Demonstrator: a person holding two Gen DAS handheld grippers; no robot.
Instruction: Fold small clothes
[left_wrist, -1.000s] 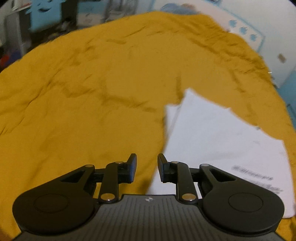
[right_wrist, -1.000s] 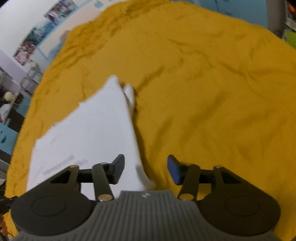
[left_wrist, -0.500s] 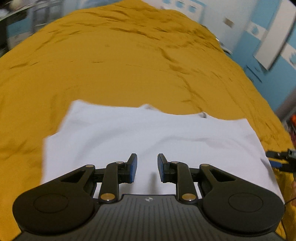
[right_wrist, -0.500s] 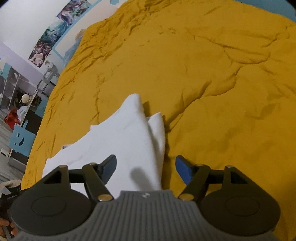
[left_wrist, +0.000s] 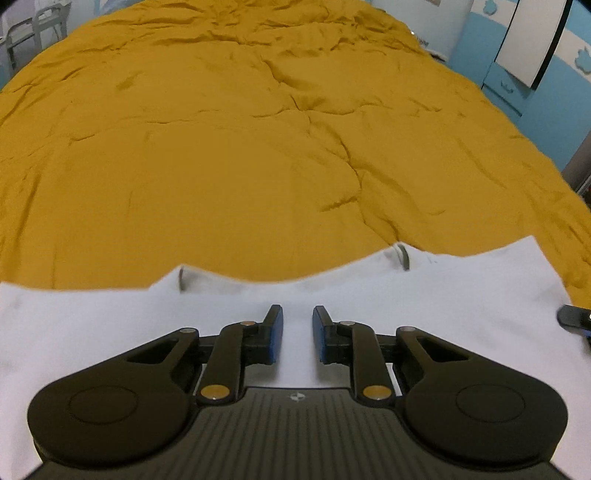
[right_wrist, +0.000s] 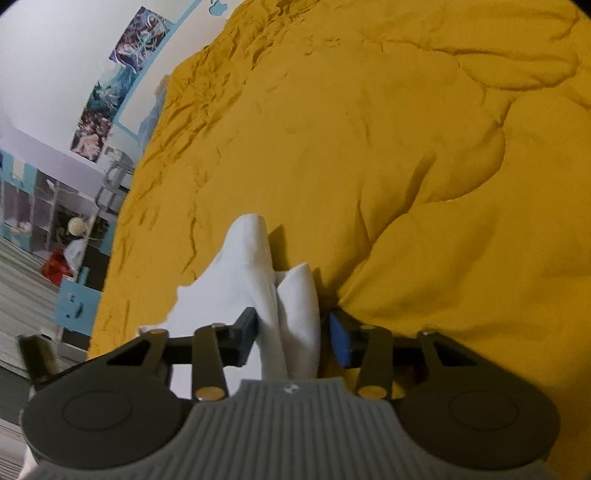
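Observation:
A white garment (left_wrist: 443, 295) lies flat on the mustard-yellow bedspread (left_wrist: 258, 147), its far edge with the neckline facing away from me. My left gripper (left_wrist: 297, 332) hovers low over the garment's middle, its jaws a narrow gap apart with nothing pinched. In the right wrist view a doubled-over side edge of the white garment (right_wrist: 240, 280) stands up in two folds. My right gripper (right_wrist: 293, 338) straddles those folds and its jaws are closing; the black finger touches the cloth, and the blue pad is still a little clear of it. One of the right gripper's fingertips (left_wrist: 574, 319) shows at the garment's right edge.
The bedspread (right_wrist: 406, 147) stretches wide and wrinkled beyond the garment. A blue and white cabinet (left_wrist: 517, 74) stands off the bed's far right. Posters (right_wrist: 122, 74) hang on the wall, and shelves (right_wrist: 29, 206) and a red item (right_wrist: 55, 266) on the floor lie past the left edge.
My left gripper swung from beside the garment to over its middle and sank lower. My right gripper dropped onto the folded side edge, its jaws widening and then narrowing around it.

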